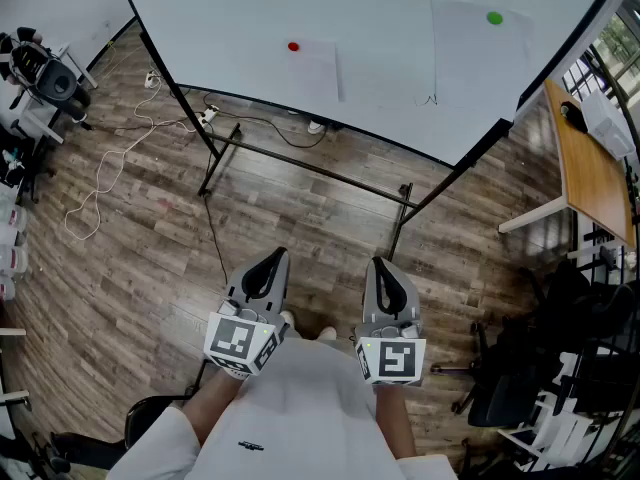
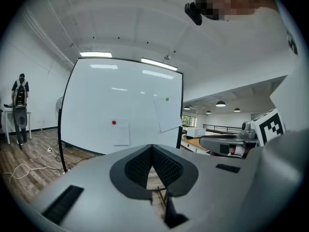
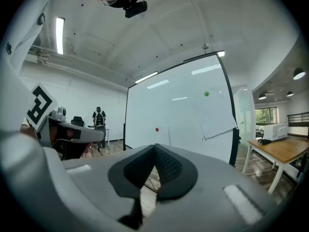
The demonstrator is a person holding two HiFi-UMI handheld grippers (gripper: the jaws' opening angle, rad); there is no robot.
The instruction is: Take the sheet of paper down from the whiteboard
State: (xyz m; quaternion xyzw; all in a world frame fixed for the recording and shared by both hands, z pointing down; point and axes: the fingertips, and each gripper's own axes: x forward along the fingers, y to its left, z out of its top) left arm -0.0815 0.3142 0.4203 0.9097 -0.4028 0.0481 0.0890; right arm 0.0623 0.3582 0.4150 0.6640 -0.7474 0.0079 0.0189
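Head view: paper (image 1: 480,58) well beyond jaws

Bare wooden floor (image 1: 300,223) before the whiteboard (image 1: 230,8); low crossbar (image 1: 320,171) underneath; desk (image 1: 590,173) at right

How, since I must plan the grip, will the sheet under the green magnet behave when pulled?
Probably floppy and light: one small green magnet holds the sheet alone. A lower corner seems to lift off the whiteboard, so it may curl. Tugged hard, it might tear.
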